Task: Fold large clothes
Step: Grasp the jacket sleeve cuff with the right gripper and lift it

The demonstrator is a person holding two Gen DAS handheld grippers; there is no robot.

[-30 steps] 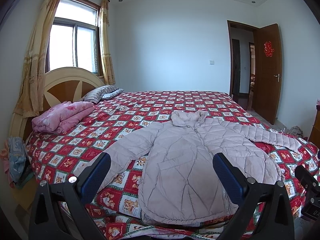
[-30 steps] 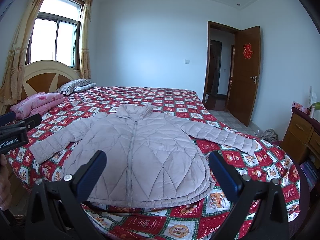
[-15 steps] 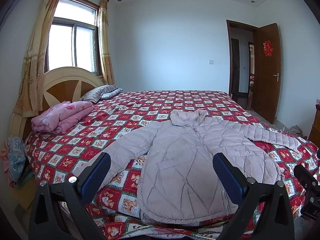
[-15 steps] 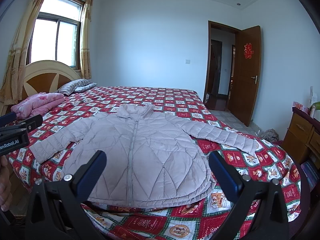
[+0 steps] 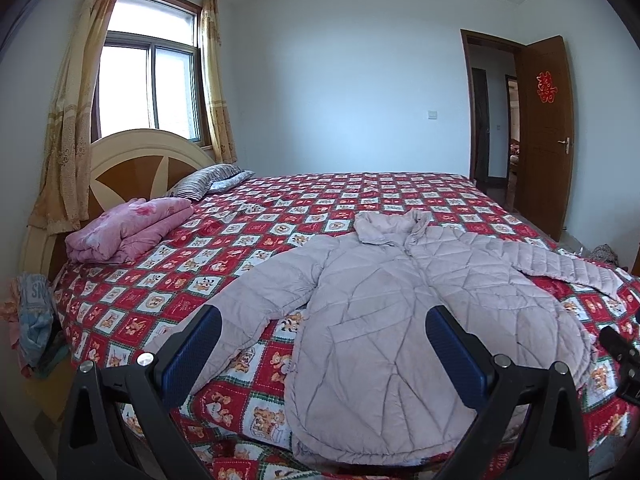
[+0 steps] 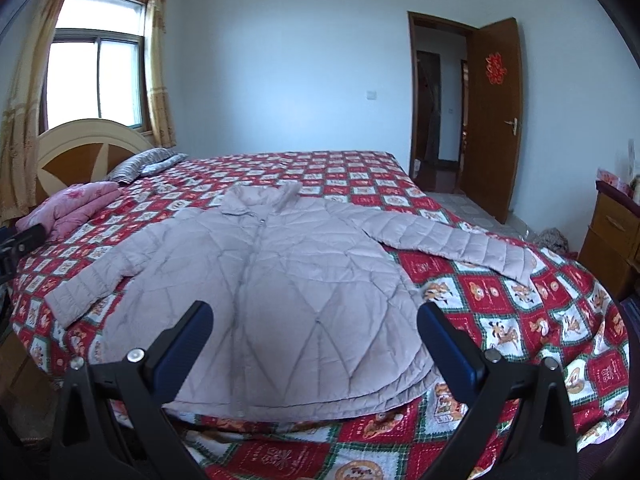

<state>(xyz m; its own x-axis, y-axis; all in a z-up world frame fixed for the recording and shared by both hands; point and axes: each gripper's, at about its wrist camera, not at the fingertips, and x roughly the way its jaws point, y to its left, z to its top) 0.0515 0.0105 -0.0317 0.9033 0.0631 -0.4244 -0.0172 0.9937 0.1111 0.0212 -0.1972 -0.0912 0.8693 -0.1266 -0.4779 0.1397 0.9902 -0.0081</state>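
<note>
Left wrist view: the left gripper (image 5: 323, 343) has its two blue fingers spread wide with nothing between them
Right wrist view: the right gripper (image 6: 314, 339) is spread wide too and grips nothing
Jacket: a big pale pink puffy jacket (image 5: 404, 320) lies flat on the bed (image 5: 280, 216), front up, zipped shut
Where it is: near the bed's front edge, its bottom hem (image 6: 304, 400) right at that edge, its collar (image 6: 260, 200) toward the middle of the bed
Sleeves: both stretch out to the sides; the right sleeve (image 6: 452, 240) points to the bed's right edge
Grippers and jacket: both hang above the bed's front edge, not touching the jacket
Blanket: a folded pink blanket (image 5: 124, 232) sits in the bed's far left corner by the headboard (image 5: 132, 164)
Pillow: a striped pillow (image 5: 208, 184) lies just behind the blanket
</note>
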